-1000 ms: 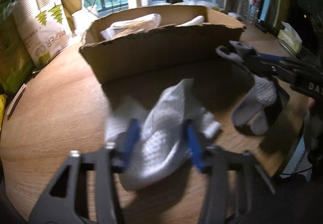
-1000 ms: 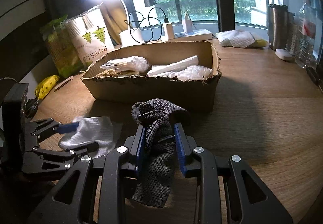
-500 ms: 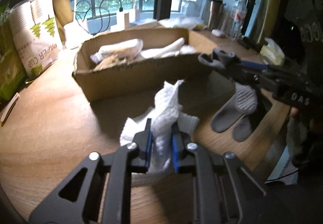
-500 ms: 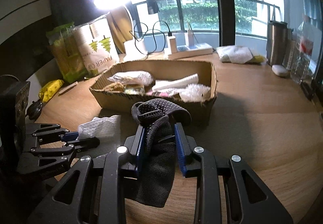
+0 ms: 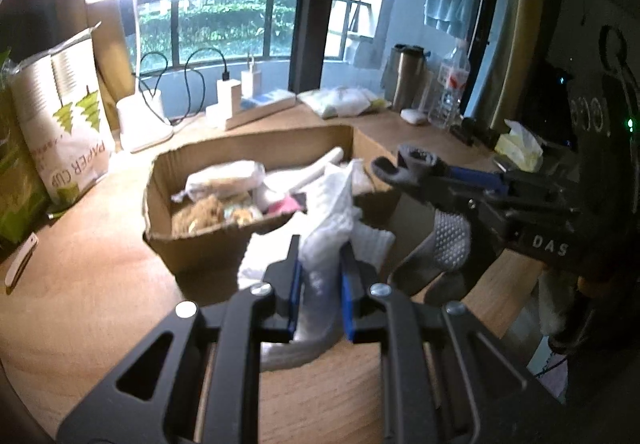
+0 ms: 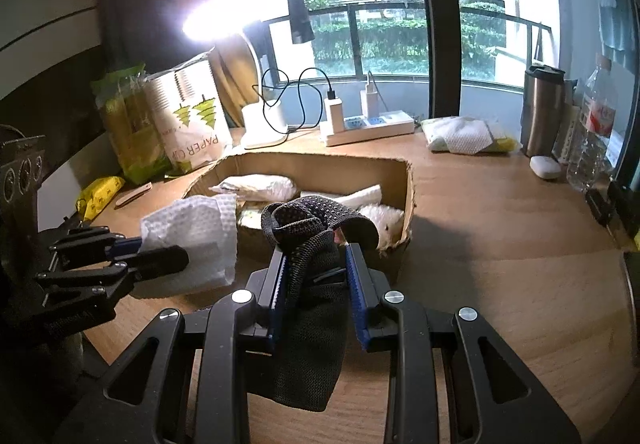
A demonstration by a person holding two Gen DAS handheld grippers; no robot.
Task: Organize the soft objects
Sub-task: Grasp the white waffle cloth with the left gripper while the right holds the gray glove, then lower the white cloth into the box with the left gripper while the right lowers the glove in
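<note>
Just in front of the cardboard box (image 6: 404, 179), a white cloth (image 5: 332, 211) is clamped by the left gripper (image 5: 320, 276) and a grey sock (image 6: 316, 244) by the right gripper (image 6: 316, 272).

Both rigs are the same build: matte black plastic with cut-out, skeleton-style arms. The left gripper (image 5: 318, 276) has thin blue pads lining its fingers (image 5: 295, 286) and silver round screw heads at the pivots (four of them show). The right gripper (image 6: 316, 276) matches it, with blue ribbed pads and the same silver screws. Seen from the left wrist camera at 3 o'clock, the right one's body carries white "DAS" lettering.
</note>
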